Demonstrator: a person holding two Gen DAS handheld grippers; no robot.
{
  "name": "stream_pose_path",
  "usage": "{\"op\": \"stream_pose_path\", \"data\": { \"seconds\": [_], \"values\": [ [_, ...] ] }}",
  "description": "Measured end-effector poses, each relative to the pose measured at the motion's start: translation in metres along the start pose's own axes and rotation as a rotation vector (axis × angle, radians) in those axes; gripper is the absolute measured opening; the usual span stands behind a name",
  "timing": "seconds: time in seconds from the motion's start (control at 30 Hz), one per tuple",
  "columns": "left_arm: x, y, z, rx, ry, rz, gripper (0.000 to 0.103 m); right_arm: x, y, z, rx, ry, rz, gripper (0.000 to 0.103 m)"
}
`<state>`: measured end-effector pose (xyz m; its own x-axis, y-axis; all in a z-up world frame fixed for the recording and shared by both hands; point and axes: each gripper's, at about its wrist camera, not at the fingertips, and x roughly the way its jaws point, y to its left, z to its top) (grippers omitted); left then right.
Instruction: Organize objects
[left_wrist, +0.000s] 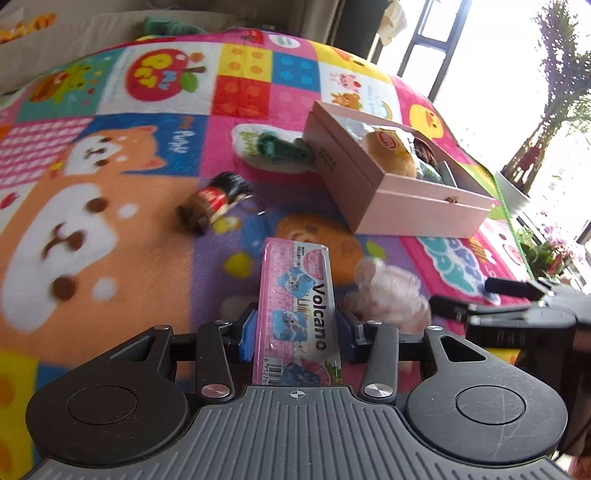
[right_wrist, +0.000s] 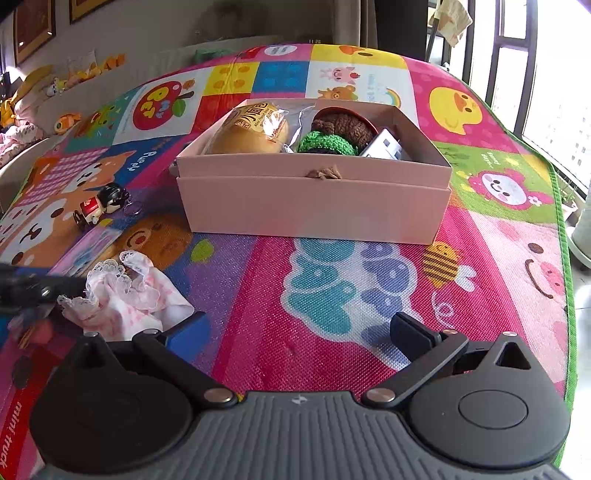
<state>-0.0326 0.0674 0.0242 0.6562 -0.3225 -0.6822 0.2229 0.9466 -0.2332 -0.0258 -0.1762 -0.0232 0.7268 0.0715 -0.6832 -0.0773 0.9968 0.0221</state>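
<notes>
- Left gripper (left_wrist: 295, 328): jaws drawn in narrow, blue pads pressed on either long edge of a pink packet (left_wrist: 297, 314) printed "Volcano"; the packet stands lengthwise between the fingers, its far end raised above the play mat (left_wrist: 110, 258).
- Right gripper (right_wrist: 295, 328): jaws spread wide, nothing between them, only the mat's pink and blue print below; its dark fingers also show at the right edge of the left wrist view.
- Pink box (right_wrist: 314, 206): open-topped, on the mat beyond the right gripper; holds a wrapped bun (right_wrist: 251, 129), a brown and green crochet piece (right_wrist: 336, 134) and a small white item at the right end, too small to identify.
- Lace-trimmed pink cloth (right_wrist: 125, 295): crumpled on the mat, just beside the right gripper's left finger.
- Small toy figure with dark head and red body (right_wrist: 101, 206): lying on the mat left of the box, apart from it.
- Green toy (left_wrist: 284, 149): against the box's far end in the left wrist view.
</notes>
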Motion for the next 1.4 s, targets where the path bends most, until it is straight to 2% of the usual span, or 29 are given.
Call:
{"op": "stream_pose_path", "data": {
  "seconds": [0.13,0.23,0.4,0.5,0.63,0.67,0.83,0.9,0.97,1.03,1.07,1.13,1.2,1.27,1.37,1.4],
  "values": [
    [-0.011,0.014,-0.01,-0.029,-0.054,0.06,0.048,0.0,0.0,0.0,-0.002,0.001,-0.002,0.103],
    [-0.01,0.026,-0.007,-0.072,-0.086,0.063,0.048,0.001,0.002,0.0,-0.007,0.005,-0.01,0.103],
    [-0.003,0.029,-0.007,-0.046,-0.136,0.075,0.048,0.002,0.002,0.002,-0.012,0.019,-0.012,0.103],
    [-0.003,0.029,-0.012,-0.037,-0.163,0.067,0.048,0.003,0.002,0.005,-0.03,0.04,-0.007,0.103],
    [-0.005,0.042,-0.014,-0.108,-0.179,0.005,0.047,0.008,-0.001,0.028,-0.046,0.171,0.039,0.103],
    [-0.005,0.046,-0.015,-0.128,-0.183,-0.012,0.047,0.003,0.0,0.036,-0.039,0.169,0.05,0.103],
    [-0.006,0.049,-0.016,-0.154,-0.192,-0.028,0.047,-0.044,0.045,0.101,-0.18,-0.055,0.071,0.103],
    [-0.005,0.049,-0.016,-0.153,-0.193,-0.027,0.047,-0.043,0.07,0.135,-0.219,-0.085,0.11,0.103],
    [-0.005,0.05,-0.016,-0.165,-0.195,-0.037,0.047,-0.021,0.094,0.168,-0.23,-0.051,0.148,0.103],
    [-0.006,0.053,-0.017,-0.188,-0.199,-0.056,0.047,0.016,0.12,0.193,-0.246,-0.005,0.123,0.101],
    [-0.006,0.056,-0.018,-0.2,-0.202,-0.064,0.047,0.037,0.132,0.2,-0.264,0.015,0.106,0.096],
    [-0.006,0.058,-0.018,-0.216,-0.206,-0.075,0.047,0.082,0.151,0.209,-0.31,0.063,0.054,0.069],
    [-0.006,0.058,-0.019,-0.22,-0.207,-0.078,0.047,0.121,0.157,0.212,-0.304,0.108,-0.002,0.059],
    [-0.007,0.059,-0.019,-0.223,-0.208,-0.081,0.047,0.15,0.156,0.214,-0.258,0.143,-0.053,0.059],
    [-0.007,0.061,-0.019,-0.227,-0.208,-0.084,0.047,0.172,0.155,0.211,-0.228,0.177,-0.077,0.059],
    [-0.006,0.061,-0.019,-0.229,-0.208,-0.086,0.047,0.175,0.157,0.208,-0.237,0.19,-0.078,0.053]
  ]
}}
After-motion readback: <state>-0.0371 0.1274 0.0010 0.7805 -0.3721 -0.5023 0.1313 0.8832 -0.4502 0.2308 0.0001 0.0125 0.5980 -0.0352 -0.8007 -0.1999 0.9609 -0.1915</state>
